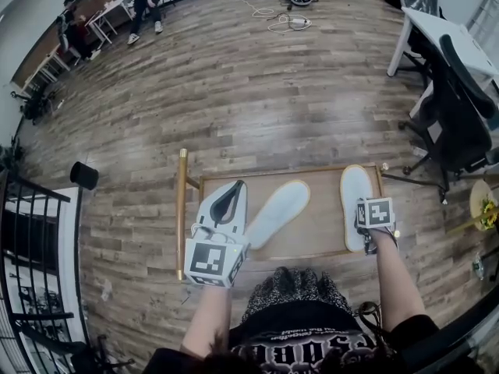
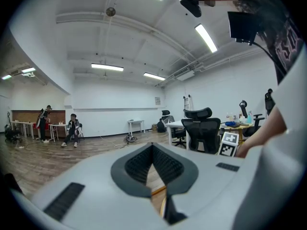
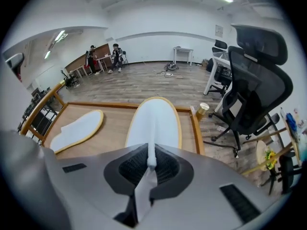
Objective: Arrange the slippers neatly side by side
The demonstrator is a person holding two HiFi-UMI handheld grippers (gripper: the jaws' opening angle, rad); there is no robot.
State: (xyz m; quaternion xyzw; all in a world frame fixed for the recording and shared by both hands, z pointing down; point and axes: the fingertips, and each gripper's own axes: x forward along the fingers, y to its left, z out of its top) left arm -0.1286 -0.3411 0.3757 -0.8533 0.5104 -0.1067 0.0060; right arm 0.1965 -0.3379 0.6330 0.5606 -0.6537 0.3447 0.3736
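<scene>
Head view: both slippers lie on the wooden tray (image 1: 316, 236), the second slipper (image 1: 278, 211) slanted mid-tray and the slipper (image 1: 355, 197) by the right rim. Left gripper view: your left gripper (image 2: 151, 146) is closed on nothing. Right gripper view: your right gripper (image 3: 151, 150) pinches only the slipper's thin edge, so a quick swing could pull it free.

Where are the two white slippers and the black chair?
right slipper (image 1: 355, 187): head view, on its far end.
middle slipper (image 1: 279, 209): head view, on its middle.
black chair (image 1: 464, 123): head view, on its back.
</scene>
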